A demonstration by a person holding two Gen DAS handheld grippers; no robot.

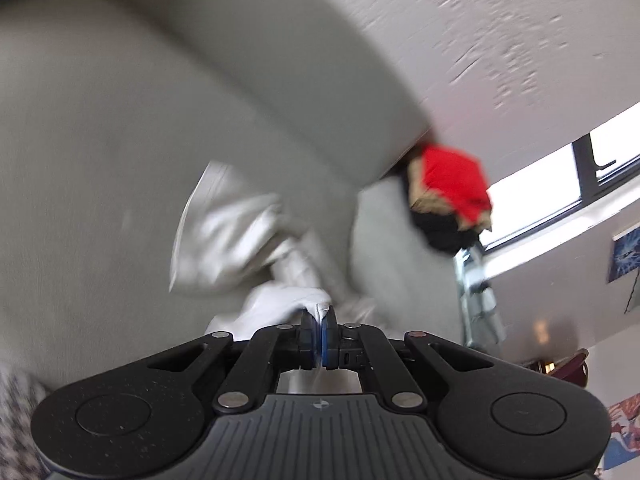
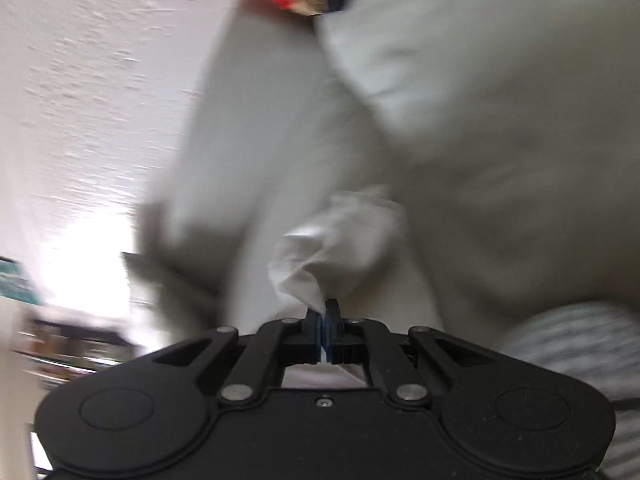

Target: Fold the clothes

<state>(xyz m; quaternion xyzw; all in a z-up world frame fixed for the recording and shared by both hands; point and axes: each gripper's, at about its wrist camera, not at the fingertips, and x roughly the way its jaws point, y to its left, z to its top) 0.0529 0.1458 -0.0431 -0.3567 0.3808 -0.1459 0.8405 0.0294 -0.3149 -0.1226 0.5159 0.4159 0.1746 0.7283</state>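
Pale grey cushions of a sofa (image 1: 120, 140) fill most of both wrist views, with a white textured wall (image 1: 500, 40) behind and a bright window (image 1: 560, 188) off to one side. Both pictures are smeared by motion blur.

A white garment (image 1: 240, 232) hangs bunched and crumpled in front of the sofa cushions, apparently lifted clear of the seat, though the blur makes that hard to confirm. The left claw (image 1: 319, 316) is closed tight, pinching a fold of the white garment between its blue-edged pads. The right claw (image 2: 324, 314) is likewise closed, clamped on another edge of the same white cloth (image 2: 340, 236), which rises in a loose peak from its tips.

On the sofa arm sits a heap of other clothes (image 1: 452, 196), red on top with black and tan below. A striped fabric (image 2: 568, 340) shows at the lower right of the right wrist view.
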